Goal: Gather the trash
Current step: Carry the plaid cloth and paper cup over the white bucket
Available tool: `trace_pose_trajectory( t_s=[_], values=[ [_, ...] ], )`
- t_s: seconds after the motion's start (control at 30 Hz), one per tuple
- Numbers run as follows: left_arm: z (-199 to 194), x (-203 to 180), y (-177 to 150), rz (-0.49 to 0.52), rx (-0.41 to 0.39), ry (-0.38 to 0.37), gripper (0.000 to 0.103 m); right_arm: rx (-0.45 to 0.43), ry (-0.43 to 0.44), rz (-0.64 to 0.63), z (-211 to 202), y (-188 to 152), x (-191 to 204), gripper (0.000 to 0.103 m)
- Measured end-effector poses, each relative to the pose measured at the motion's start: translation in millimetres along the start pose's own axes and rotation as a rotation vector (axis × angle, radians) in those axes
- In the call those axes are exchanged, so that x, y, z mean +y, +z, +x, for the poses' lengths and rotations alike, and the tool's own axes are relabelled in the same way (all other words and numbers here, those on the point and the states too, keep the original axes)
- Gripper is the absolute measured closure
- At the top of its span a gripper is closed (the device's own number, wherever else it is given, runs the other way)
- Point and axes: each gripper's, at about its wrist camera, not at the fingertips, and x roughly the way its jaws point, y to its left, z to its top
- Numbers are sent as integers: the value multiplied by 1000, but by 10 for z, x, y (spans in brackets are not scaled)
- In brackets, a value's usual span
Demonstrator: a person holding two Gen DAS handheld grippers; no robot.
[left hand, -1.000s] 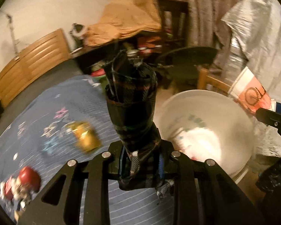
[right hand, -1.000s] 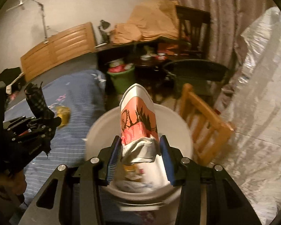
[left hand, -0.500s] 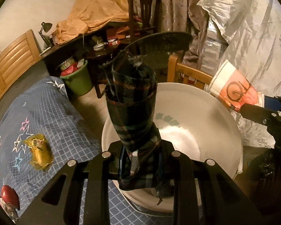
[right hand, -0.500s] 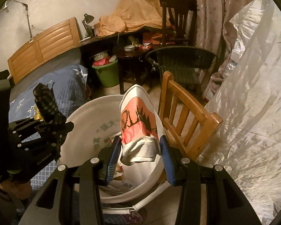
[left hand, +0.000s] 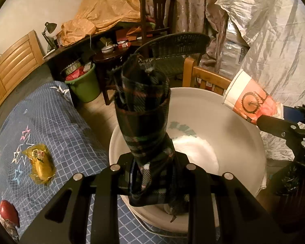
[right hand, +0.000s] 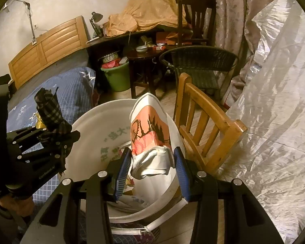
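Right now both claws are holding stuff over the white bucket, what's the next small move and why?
Probably open the right claw first. Its crumpled paper cup hangs over the white bucket, so it should drop in. The left claw grips a rolled plaid cloth at the bucket's near rim, so it may need to ease forward before letting go.

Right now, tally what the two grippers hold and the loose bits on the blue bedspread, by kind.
Paper cups: 1, in the right gripper
Plaid cloth rolls: 1, in the left gripper
Yellow wrappers: 1
Red items: 1
Total: 4
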Motion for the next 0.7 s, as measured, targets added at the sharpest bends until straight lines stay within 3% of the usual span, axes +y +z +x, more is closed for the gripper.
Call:
trace_pose_trajectory(
  t_s=[0.7],
  values=[
    [21,10,-28,-2,0,3,78,-14,6,-12,42,78,33,58]
  ],
)
